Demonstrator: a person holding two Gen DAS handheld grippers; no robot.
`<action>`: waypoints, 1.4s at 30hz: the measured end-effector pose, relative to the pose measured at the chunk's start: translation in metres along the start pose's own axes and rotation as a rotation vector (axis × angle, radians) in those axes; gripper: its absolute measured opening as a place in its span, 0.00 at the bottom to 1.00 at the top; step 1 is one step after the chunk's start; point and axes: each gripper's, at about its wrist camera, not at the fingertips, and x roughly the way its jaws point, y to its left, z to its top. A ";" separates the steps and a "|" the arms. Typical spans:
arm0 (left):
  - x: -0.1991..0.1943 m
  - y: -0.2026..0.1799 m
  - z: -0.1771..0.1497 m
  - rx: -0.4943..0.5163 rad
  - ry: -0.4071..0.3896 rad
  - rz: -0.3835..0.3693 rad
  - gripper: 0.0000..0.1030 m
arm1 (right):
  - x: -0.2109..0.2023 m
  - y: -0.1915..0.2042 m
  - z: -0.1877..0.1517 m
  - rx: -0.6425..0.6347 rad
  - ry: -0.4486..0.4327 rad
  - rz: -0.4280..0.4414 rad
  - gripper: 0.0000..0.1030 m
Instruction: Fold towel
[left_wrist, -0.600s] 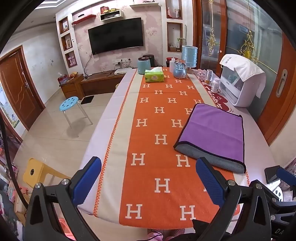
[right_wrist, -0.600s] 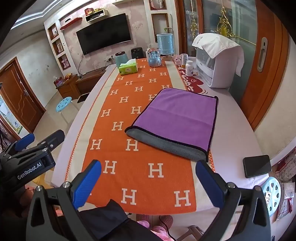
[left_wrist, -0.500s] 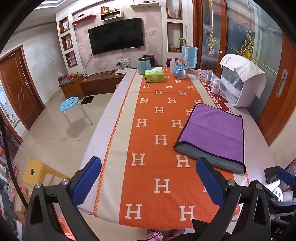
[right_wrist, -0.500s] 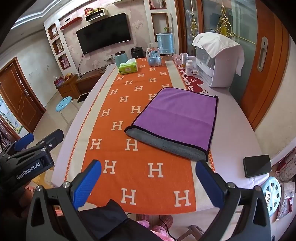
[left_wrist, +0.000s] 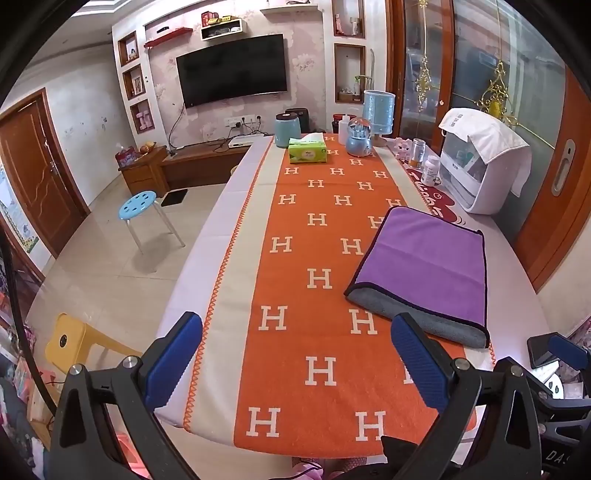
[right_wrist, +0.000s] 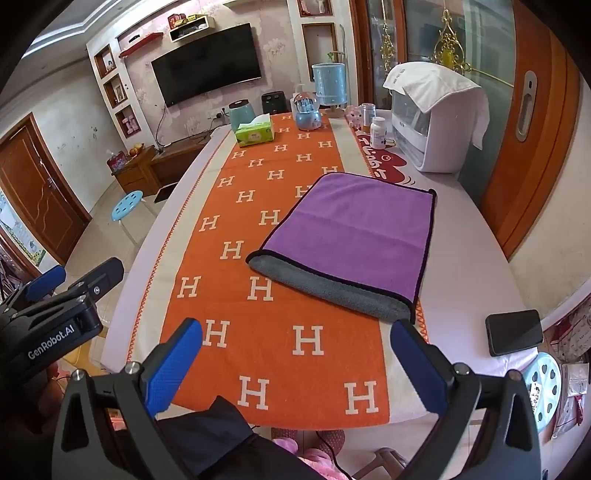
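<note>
Almost nothing has changed in the last half second: both views show the same scene as before, only the left gripper (right_wrist: 55, 291) has shifted a very little at 9 o'clock in the right wrist view. So no new step has begun.

The towel (right_wrist: 354, 236) lies flat on the table (right_wrist: 465, 236), at about 1 o'clock from the right gripper (right_wrist: 295, 362) and at 2 o'clock from the left gripper (left_wrist: 295, 354). It looks already folded once: the purple side is on top and a grey layer shows along the near edge. It rests partly on the orange runner (right_wrist: 266, 295) and partly on the bare table.

Both grippers are wide open and hold nothing. They hover near the near edge of the table, well apart from the towel.

I judge that either the fold is finished and the hands have retreated, or one more fold is about to start. In the second case, each gripper would need to go to one corner of the grey edge. A phone (right_wrist: 513, 332) lies at 3 o'clock, near the towel's right corner.
</note>
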 end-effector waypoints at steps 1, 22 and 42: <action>0.000 0.001 0.000 0.000 -0.003 -0.002 0.99 | 0.000 0.000 0.000 0.000 0.000 0.000 0.99; 0.006 0.001 0.001 -0.001 0.005 -0.009 0.99 | 0.003 0.002 -0.001 0.010 0.008 -0.013 0.99; 0.029 0.022 0.010 0.069 0.018 -0.137 0.99 | 0.003 0.019 -0.007 0.103 0.018 -0.107 0.99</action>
